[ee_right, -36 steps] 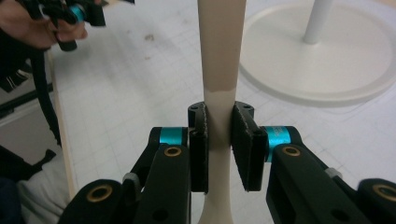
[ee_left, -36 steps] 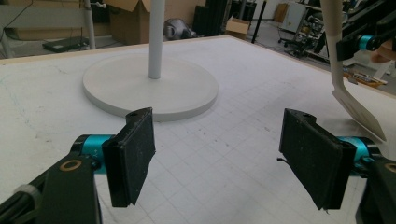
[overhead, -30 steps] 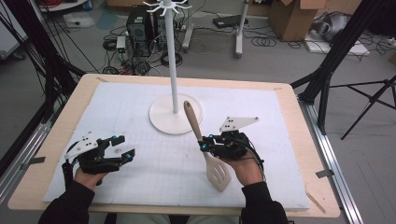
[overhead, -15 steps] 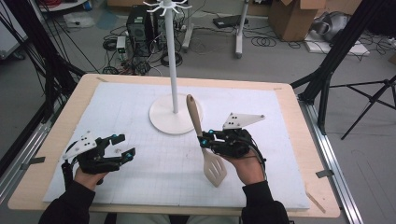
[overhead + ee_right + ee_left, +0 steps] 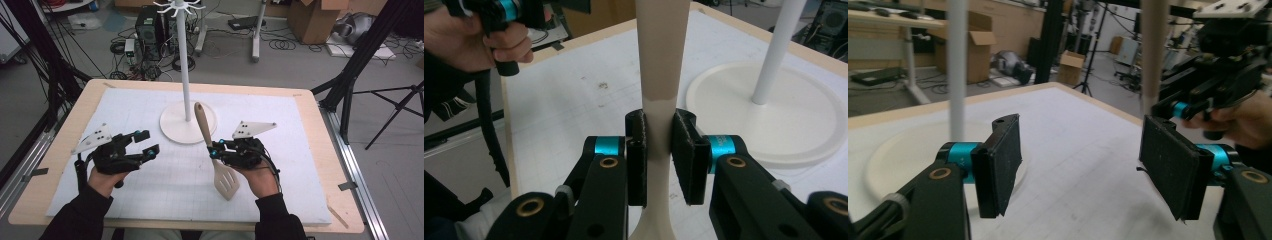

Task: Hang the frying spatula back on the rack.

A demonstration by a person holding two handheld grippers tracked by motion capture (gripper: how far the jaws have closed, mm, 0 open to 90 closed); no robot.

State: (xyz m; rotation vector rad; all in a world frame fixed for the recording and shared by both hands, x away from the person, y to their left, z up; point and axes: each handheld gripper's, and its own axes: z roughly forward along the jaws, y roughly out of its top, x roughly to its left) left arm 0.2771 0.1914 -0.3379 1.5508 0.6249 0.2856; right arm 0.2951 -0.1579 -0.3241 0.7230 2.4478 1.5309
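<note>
High view, left to right: the left gripper [image 5: 145, 143] hovers above the mat [image 5: 150, 195] with its jaws spread on nothing, having just been closing a little. The stand [image 5: 187, 120] rises at centre with its hooks bare. The right gripper [image 5: 214, 149] pinches the spatula [image 5: 216, 155] by its neck, handle up, blade off the mat. Picking up looks done; hanging it remains.

A beige spatula [image 5: 216, 150] (paler cream toward its slotted blade) beside a white stand [image 5: 187, 120].
</note>
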